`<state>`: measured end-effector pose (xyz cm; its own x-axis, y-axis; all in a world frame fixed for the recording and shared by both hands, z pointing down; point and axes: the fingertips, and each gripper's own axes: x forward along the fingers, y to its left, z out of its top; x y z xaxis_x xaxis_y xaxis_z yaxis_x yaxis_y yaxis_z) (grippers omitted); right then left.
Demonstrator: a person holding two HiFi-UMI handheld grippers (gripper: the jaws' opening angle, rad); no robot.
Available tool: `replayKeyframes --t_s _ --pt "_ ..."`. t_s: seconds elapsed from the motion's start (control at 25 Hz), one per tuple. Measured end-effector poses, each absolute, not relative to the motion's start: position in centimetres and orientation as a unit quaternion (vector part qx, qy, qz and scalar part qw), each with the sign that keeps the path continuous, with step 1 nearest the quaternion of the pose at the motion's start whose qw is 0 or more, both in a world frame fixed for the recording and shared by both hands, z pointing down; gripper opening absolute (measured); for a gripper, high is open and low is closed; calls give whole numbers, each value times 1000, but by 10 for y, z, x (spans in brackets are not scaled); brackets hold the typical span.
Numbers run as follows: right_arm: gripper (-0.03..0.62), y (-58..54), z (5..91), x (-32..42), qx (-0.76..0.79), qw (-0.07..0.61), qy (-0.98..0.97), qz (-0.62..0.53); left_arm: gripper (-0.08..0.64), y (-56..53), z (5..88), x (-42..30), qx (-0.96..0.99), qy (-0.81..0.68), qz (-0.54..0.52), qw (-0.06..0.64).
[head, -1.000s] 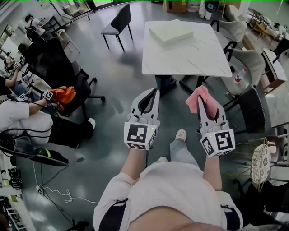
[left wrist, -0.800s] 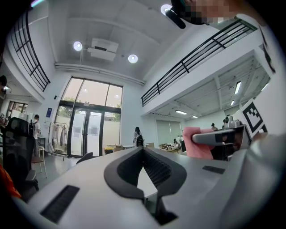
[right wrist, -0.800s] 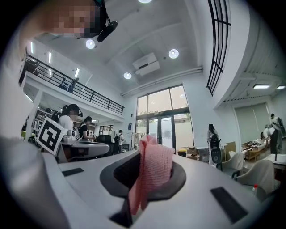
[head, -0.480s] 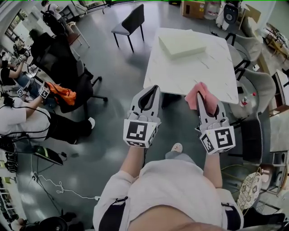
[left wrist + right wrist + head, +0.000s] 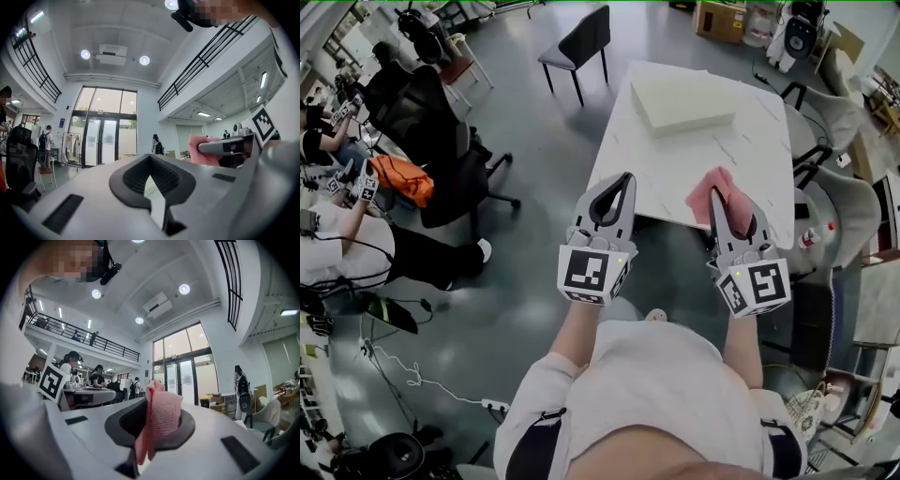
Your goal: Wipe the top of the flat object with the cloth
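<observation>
Lower part of pink knitted cloth (image 5: 707,193) was hidden inside grey right gripper (image 5: 724,202); white marble table (image 5: 675,164) near edge was covered by it.

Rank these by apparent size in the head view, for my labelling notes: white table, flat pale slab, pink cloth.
1. white table
2. flat pale slab
3. pink cloth, smallest even though it is held nearer the camera

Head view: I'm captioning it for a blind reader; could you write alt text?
Seen from above, a person holds two grippers out before a white table: the right gripper is shut on a pink cloth, the left gripper shut and empty. A pale flat slab lies at the table's far end, beyond both grippers.
</observation>
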<state>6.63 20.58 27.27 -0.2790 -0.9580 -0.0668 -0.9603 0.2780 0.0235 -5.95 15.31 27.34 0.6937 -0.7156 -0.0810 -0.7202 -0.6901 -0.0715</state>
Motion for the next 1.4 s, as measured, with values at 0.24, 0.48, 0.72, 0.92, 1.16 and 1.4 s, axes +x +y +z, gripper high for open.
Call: replayKeyframes --t_s 0.24,0.48,0.72,0.92,1.16,1.4 --pt "31 163 283 68 -594 18 804 21 15 108 285 -61 -915 400 16 40" --pt "31 106 285 70 -619 23 785 19 15 46 289 -61 -925 379 15 41" --pt "31 41 282 59 -641 26 767 23 15 -25 286 -64 -937 345 12 44" --pt "31 -4 277 52 -659 34 751 23 15 -75 280 -64 -947 318 9 48" --pt "31 -39 278 44 -685 35 727 24 15 -118 281 -67 -958 281 10 50" --pt "31 -56 281 41 -702 14 711 25 14 -144 286 -60 -966 256 15 39"
